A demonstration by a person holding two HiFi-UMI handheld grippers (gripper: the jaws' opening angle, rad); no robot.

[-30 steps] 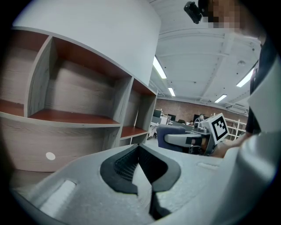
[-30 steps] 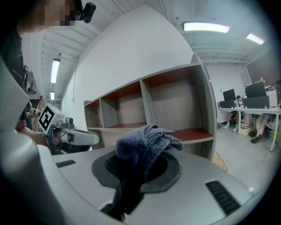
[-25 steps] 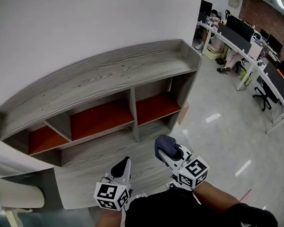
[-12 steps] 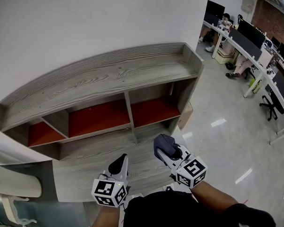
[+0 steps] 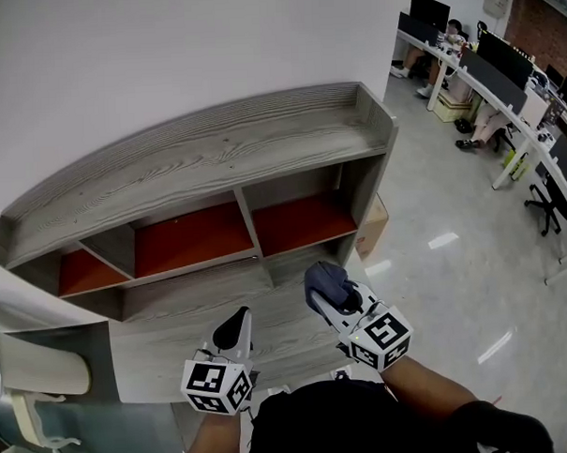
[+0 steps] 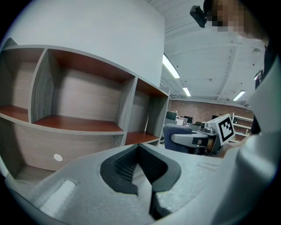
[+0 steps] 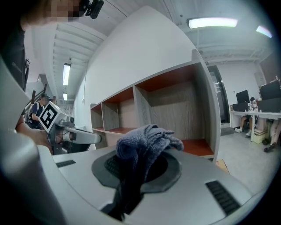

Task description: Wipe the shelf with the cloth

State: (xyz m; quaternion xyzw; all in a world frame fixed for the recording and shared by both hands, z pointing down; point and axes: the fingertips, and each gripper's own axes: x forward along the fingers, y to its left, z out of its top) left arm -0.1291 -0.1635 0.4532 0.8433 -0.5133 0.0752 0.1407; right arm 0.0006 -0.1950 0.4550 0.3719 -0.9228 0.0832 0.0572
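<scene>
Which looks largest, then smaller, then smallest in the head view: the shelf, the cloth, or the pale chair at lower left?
1. shelf, by far the largest.
2. chair, although the frame edge cuts part of it off.
3. cloth, the smallest even though it is nearer the camera than the shelf.

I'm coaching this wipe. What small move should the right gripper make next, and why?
Probably carry the right gripper forward onto the shelf: its fingers are shut on the cloth, which touches no surface yet, while the left gripper is shut and empty.

Shelf (image 5: 215, 158) slightly leftward in head view
</scene>
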